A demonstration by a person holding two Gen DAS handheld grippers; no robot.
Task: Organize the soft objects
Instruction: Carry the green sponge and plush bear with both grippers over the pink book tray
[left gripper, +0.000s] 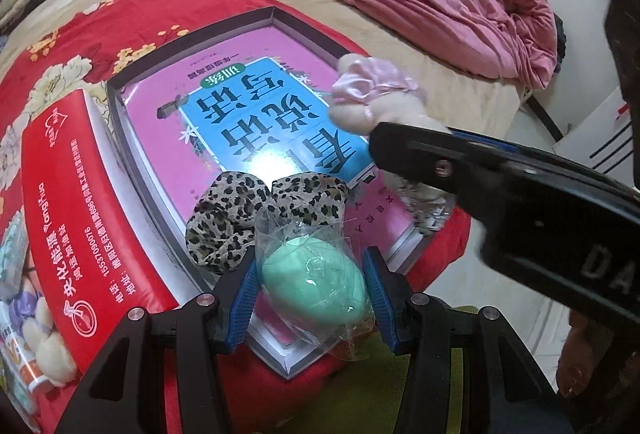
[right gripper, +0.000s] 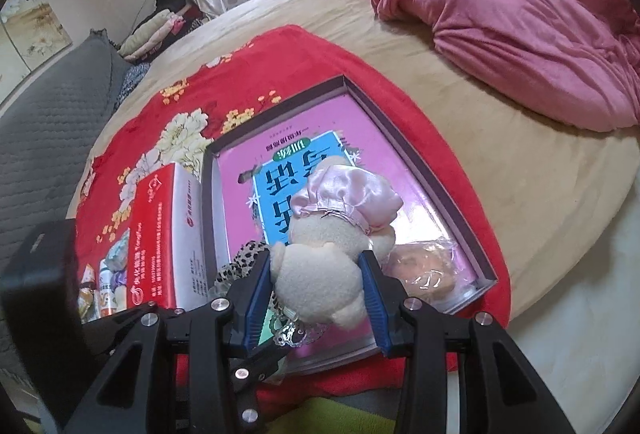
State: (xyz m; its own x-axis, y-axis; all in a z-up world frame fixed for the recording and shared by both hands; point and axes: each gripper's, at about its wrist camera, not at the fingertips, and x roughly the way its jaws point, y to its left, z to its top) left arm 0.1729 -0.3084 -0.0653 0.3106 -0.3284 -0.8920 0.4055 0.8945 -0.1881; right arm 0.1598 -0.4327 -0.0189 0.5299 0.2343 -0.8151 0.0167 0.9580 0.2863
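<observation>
Two grippers hang over a shallow grey cardboard box [right gripper: 448, 193] that lies on a red flowered blanket [right gripper: 168, 113] on the beige bed [right gripper: 520, 193]. A pink and blue book with large Chinese letters [left gripper: 240, 121] covers the floor of the box. Its low walls are free on the far side and on the right side, and much of the book there is bare. On the left a red carton with white print [left gripper: 80, 201] stands just beside the box wall. A crumpled pink quilt [right gripper: 520, 13] lies well apart on the far part of the bed.

A leopard-print fabric scrunchie [left gripper: 240, 222] lies in the near part of the box. A pale item in clear wrap [right gripper: 424, 266] lies in the near right corner.

Pointing steeply down at the near edge of the box, the left gripper [left gripper: 316, 286] has its blue pads pressed on a mint green egg-shaped sponge in clear plastic wrap [left gripper: 316, 282]. Coming in from the right above the middle of the box, the right gripper [right gripper: 320, 290] is closed halfway on a cream plush bear with a pink satin bonnet [right gripper: 320, 254], whose head points away.
</observation>
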